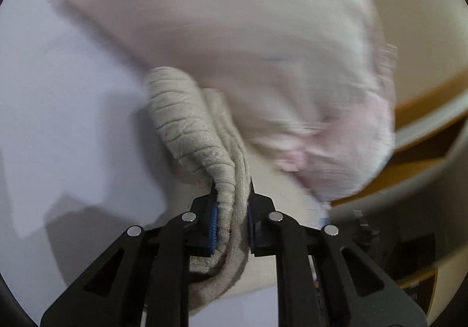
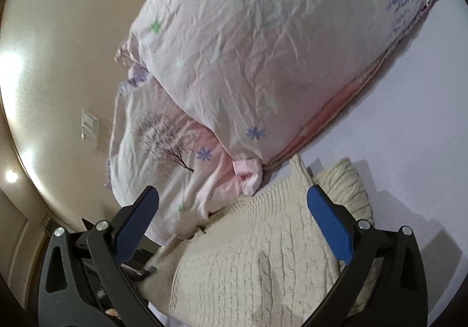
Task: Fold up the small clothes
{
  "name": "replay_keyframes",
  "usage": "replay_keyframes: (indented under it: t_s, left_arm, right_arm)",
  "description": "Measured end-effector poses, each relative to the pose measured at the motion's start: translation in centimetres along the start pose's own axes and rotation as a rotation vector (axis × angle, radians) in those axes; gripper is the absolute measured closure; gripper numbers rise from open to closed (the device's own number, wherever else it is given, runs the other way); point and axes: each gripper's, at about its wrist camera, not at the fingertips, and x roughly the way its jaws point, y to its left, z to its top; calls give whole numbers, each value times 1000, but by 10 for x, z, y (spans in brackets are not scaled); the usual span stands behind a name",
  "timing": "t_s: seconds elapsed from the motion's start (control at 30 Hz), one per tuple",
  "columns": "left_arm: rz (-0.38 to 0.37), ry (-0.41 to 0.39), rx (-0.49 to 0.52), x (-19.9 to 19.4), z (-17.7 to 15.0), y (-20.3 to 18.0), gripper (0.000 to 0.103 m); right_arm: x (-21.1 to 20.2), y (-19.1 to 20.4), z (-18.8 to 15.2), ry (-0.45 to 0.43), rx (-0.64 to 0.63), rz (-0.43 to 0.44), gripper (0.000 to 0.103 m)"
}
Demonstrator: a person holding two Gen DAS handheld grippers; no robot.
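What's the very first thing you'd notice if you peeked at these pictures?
A big pink pillow with blue and green star prints fills the top of the right wrist view, lying on a pale bed sheet. Below it sprawls a cream knitted sweater, with the right gripper spread open above it. In the left wrist view, the left gripper has its jaws pinched on a bunched piece of that cream knit.
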Motion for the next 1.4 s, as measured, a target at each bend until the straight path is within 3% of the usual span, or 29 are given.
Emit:
replay_keyframes:
  t_s: [0.1,0.2,0.23,0.3,0.37,0.4,0.47,0.53,0.6,0.67,0.7,0.77,0.87,1.0,1.07,1.1,1.13,1.17,1.27,1.3,1.33,1.4]
  left_arm:
    - [-168,18,88,31,-11,-77,88]
    - [-314,119,146,101,-42,-142,88]
    - [-322,168,157,128,-54,-155,88]
    - [-289,354,175,199,-87,-176,88]
    - [-272,483,138,235,-109,-177,87]
    - [-296,507,127,239,-114,-175,87]
    - [-425,469,125,220,-108,-168,87]
    - [-460,361,123,187,-89,-155,81]
    - [-370,205,155,146,-68,-135,45]
    - [-184,107,207,118,-55,-113,42]
    - [-114,106,214,117,-52,-104,42]
    - [-1,140,200,127,-53,-87,41]
    - [93,224,212,154,-68,-77,40]
    - [147,254,251,174,-81,-77,30]
    - [143,260,249,185,-82,-80,29]
    - [131,266,240,186,-84,-79,29]
    - [123,252,243,184,-87,-80,29]
    - [124,252,261,186,-87,-83,32]
    - [82,271,281,178,-81,-80,60]
    - [55,285,277,168,-78,-77,64]
    - [22,299,292,152,-74,-76,65]
    - [34,265,357,122,-71,-78,65]
  right_arm:
    - [-10,3,7,-28,-18,10,2]
    - [-23,7,13,-68,-79,-51,2]
    - [-26,7,16,-78,-94,-75,2]
    - [-33,3,21,-93,-109,-128,2]
    - [-38,-4,25,-95,-101,-173,2]
    - [-39,-8,28,-81,-88,-188,2]
    - [-36,-12,30,-35,-68,-187,2]
    - [-26,-14,29,53,-56,-184,2]
    - [-14,-14,25,132,-58,-200,2]
    - [-3,-14,21,204,-68,-237,2]
    - [3,-15,18,236,-73,-270,2]
    - [15,-17,11,293,-78,-312,2]
    - [24,-20,3,349,-87,-331,2]
    - [30,-20,-6,376,-121,-362,8]
    - [32,-19,-10,375,-146,-369,27]
    - [34,-19,-12,382,-144,-360,48]
    - [38,-21,-14,400,-122,-331,57]
    - [39,-26,-16,413,-90,-295,60]
    - [36,-22,-18,402,-60,-207,65]
    - [34,-17,-20,402,-40,-127,66]
    - [34,-12,-23,411,-28,-62,66]
    - [42,4,-36,465,-32,62,66]
